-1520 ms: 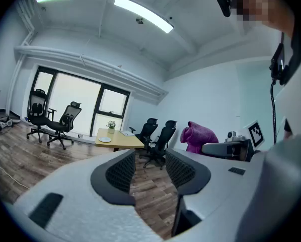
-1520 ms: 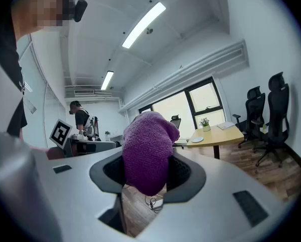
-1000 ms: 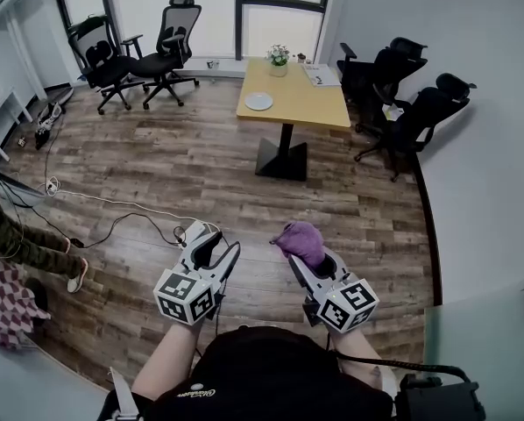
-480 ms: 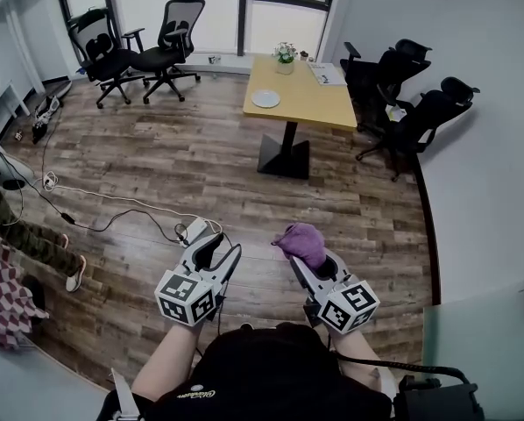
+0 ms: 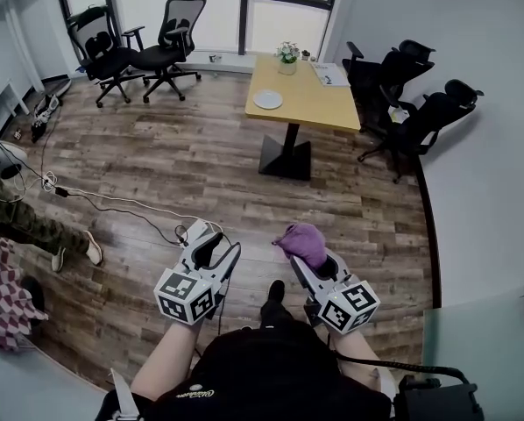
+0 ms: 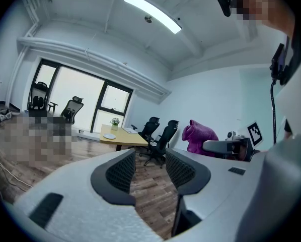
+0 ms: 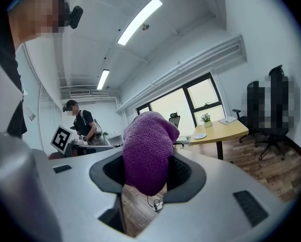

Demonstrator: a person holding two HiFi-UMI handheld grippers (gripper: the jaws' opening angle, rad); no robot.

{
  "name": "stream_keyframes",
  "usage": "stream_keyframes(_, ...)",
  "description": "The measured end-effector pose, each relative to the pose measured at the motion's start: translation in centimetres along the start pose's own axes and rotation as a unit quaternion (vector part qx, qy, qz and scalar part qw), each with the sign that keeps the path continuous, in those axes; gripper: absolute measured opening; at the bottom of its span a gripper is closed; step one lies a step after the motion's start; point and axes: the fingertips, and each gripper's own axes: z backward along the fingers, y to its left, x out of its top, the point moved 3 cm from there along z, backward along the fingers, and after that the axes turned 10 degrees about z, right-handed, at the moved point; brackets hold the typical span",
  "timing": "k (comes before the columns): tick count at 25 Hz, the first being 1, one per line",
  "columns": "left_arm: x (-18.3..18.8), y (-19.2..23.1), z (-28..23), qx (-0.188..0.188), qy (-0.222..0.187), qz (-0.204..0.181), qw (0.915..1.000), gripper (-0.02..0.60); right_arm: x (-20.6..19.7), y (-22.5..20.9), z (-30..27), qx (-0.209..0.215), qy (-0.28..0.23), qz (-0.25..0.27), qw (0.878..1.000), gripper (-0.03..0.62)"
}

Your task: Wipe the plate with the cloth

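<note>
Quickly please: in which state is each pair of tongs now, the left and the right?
Left tongs: open, nothing between them.
Right tongs: closed on the purple cloth.

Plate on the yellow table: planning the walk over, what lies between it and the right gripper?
Head view: bare wood floor, then the table's black base, lie between the right gripper and the plate.
</note>
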Motion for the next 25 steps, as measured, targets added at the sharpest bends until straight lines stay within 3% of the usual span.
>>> stream_keyframes(11, 4.1, 2.4, -7.6, 0.025, -0.012, -0.011, 0.9995, 0.187, 2.2, -7.6, -5.9, 0.032, -0.012, -0.001, 0.999, 0.169)
stream_keyframes(25, 8.9, 3.5, -22.0, 0.055, -0.030, -0.017, 0.9979, 0.187, 5.8, -22.6, -11.8, 0.064, -0.018, 0.007, 0.998, 0.169)
